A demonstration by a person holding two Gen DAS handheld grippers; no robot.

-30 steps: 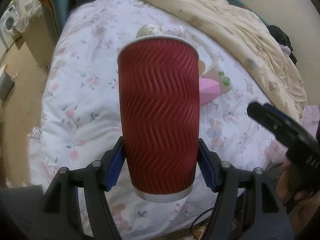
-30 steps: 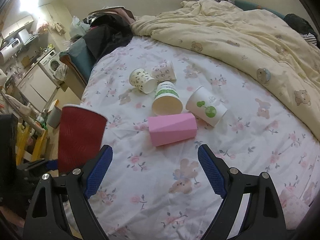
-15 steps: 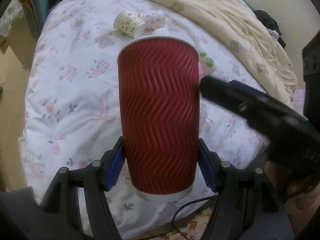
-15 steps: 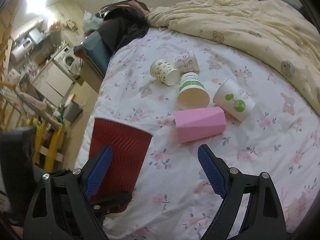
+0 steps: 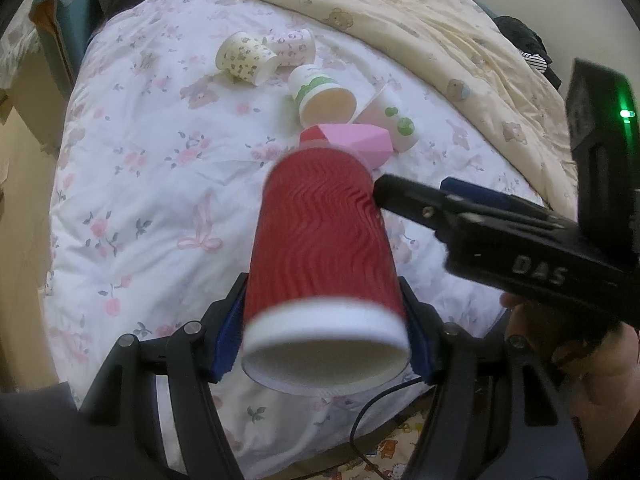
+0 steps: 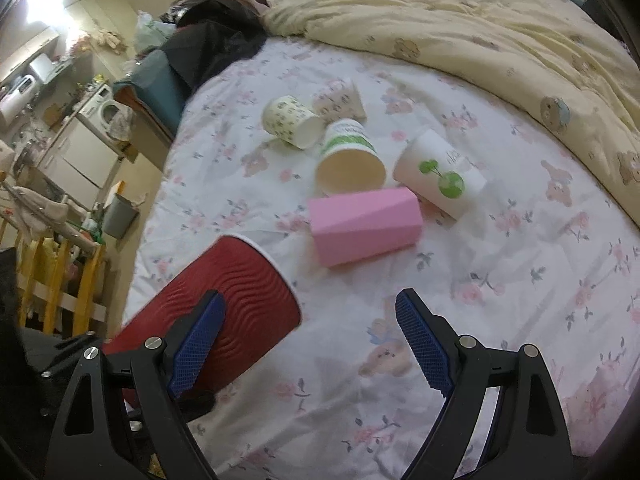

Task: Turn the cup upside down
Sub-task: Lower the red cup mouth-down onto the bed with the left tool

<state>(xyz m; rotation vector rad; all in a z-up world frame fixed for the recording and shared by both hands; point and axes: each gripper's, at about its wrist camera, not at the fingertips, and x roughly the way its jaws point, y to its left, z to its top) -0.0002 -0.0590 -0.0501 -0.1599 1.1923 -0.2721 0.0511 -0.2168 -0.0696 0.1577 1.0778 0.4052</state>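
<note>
A bed [image 6: 520,280] with a flowered sheet fills both views, a cream quilt [image 6: 500,40] heaped along its far side. A cluster of tipped paper cups [image 6: 348,160] and a pink box [image 6: 364,224] is seen lying mid-sheet. The red cup [image 5: 320,248] is held above the near edge of the bed, tilted, its white-rimmed end toward the left camera – it is clamped between the blue pads of the left gripper [image 5: 322,328]. The right gripper [image 6: 308,340] is spread wide and grasps nothing; one finger is set close to the cup's wall, contact not certain. A slip could be caused by the smooth ribbed wall pivoting in the pads – the cup would be dropped off the edge. "DAS" is read on the right gripper's body [image 5: 538,270]
</note>
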